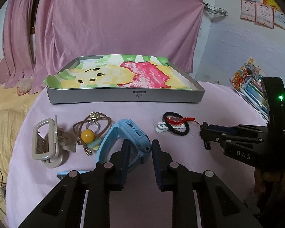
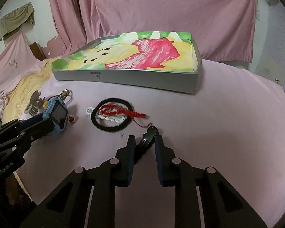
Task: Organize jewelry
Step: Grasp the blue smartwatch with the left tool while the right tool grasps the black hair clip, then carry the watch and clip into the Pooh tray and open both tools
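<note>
My left gripper (image 1: 140, 146) is shut on a blue watch (image 1: 135, 134), which stands on its edge between the fingers, its strap trailing on the pink cloth. From the right wrist view the watch (image 2: 57, 116) sits at the tip of that gripper. My right gripper (image 2: 144, 141) is shut on a small black hair clip (image 2: 149, 135), which lies slantwise across the gap. A black hair tie (image 2: 96, 122) rings a red braided bracelet (image 2: 123, 112) and a white piece (image 2: 89, 111) just ahead of it.
A shallow grey box (image 1: 127, 96) lined with a colourful picture stands at the back of the round table. A beige claw clip (image 1: 45, 142) and a brown hair tie with a yellow bead (image 1: 88, 134) lie at the left. Booklets (image 1: 252, 91) sit at the right edge.
</note>
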Demonstrator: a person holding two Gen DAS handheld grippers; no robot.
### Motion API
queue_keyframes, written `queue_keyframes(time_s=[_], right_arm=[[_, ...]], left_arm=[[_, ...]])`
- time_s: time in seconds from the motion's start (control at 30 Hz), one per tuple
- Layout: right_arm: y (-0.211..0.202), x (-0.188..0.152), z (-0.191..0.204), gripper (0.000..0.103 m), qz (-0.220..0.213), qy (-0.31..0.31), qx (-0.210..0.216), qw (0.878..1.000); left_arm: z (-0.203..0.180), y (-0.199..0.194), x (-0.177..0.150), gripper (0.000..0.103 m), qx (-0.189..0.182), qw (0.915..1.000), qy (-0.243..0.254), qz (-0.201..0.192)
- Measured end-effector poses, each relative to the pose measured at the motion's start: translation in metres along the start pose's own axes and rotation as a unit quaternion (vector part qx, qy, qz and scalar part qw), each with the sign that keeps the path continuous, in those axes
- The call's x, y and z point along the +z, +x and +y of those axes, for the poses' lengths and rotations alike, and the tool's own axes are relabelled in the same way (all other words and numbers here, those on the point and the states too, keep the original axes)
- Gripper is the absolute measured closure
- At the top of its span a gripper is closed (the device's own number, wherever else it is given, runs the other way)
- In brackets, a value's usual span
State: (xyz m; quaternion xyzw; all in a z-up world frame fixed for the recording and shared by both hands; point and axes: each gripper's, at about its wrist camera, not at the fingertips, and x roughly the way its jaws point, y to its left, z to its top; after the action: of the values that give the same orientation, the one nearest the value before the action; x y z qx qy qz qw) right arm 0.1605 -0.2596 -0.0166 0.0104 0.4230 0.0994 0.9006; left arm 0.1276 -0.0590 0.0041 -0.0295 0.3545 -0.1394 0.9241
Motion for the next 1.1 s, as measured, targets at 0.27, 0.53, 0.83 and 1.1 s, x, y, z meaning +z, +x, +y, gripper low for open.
queue_keyframes(time_s=[0.27, 0.53, 0.83, 1.1], right_arm=[[-0.011, -0.013, 0.001, 0.085, 0.008, -0.005, 0.018, 1.000], [-0.007, -0.008, 0.011, 0.085, 0.008, -0.024, 0.018, 1.000], [-0.006, -0.010, 0.014, 0.090, -0.009, -0.023, 0.030, 0.999], [-0.028, -0.003, 0.008, 0.090, -0.068, 0.000, 0.070, 0.995]], left_arm=[[-0.012, -0.006, -0.008, 0.083, -0.016, 0.9997, 0.018, 0.001], [-0.017, -0.009, -0.012, 0.083, -0.023, 0.9991, 0.034, 0.015], [-0.018, -0.008, -0.011, 0.084, -0.024, 0.9991, 0.033, 0.014], [-0.025, -0.032, 0.001, 0.084, -0.033, 0.9962, 0.046, -0.066]])
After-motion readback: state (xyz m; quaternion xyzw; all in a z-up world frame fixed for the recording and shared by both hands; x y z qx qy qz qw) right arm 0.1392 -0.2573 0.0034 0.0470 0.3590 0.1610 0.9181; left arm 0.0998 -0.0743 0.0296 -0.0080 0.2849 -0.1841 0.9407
